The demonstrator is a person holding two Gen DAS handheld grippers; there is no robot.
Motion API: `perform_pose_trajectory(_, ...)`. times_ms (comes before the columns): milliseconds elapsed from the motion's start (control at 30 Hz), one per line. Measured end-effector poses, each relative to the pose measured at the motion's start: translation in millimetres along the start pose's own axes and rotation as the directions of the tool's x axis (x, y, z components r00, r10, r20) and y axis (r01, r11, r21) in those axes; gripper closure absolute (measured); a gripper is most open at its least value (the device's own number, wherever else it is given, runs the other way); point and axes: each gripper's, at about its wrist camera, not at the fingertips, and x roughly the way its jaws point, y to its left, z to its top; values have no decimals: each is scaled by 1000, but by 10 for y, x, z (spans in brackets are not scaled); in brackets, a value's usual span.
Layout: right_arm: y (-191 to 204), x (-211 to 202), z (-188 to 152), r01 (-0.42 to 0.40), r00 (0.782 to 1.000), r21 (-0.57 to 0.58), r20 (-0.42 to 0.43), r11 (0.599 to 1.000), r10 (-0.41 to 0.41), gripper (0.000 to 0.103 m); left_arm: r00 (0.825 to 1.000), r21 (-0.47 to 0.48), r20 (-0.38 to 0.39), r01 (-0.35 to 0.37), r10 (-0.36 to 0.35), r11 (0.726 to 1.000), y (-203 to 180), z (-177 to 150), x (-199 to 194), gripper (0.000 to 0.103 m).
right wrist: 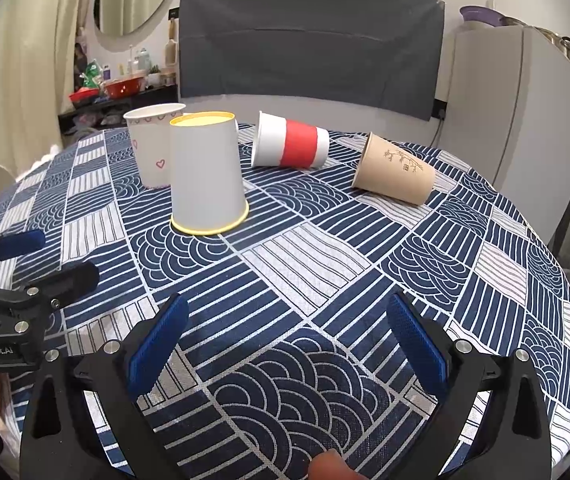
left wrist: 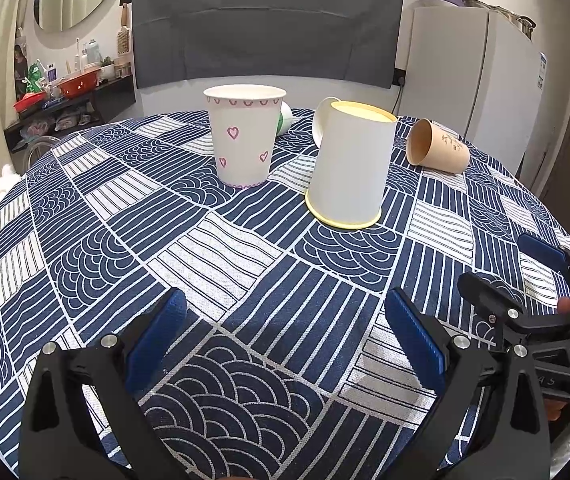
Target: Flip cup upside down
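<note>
A white cup with a yellow rim point(left wrist: 349, 168) stands upside down on the patterned tablecloth; it also shows in the right wrist view point(right wrist: 207, 176). A white cup with pink hearts point(left wrist: 243, 140) stands upright behind it to the left point(right wrist: 151, 144). A brown cup point(left wrist: 437, 146) lies on its side at the right point(right wrist: 395, 172). A white cup with a red band point(right wrist: 291, 145) lies on its side at the back. My left gripper point(left wrist: 285, 320) is open and empty, well short of the cups. My right gripper point(right wrist: 285, 320) is open and empty too.
The round table point(left wrist: 85, 216) wears a blue and white cloth. A grey covered chair back point(left wrist: 265, 28) stands behind it. A white fridge point(left wrist: 473, 80) is at the right, a cluttered shelf point(left wrist: 65, 92) at the left. The right gripper shows at the left view's edge point(left wrist: 525, 280).
</note>
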Motion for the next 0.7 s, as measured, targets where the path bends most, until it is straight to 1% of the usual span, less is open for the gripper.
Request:
perform_pose_trajectory(367,2,17,2,-1,1000,0,-12,1000,1,8,1000,-1,-7,3,-3,1000,-1,-6,6,6)
perform_pose_trajectory(700,35,-16,-11,22,1000,-20,10,1000,-21,8,1000,9,1,1,-1,1000,-26,-8,-3,6)
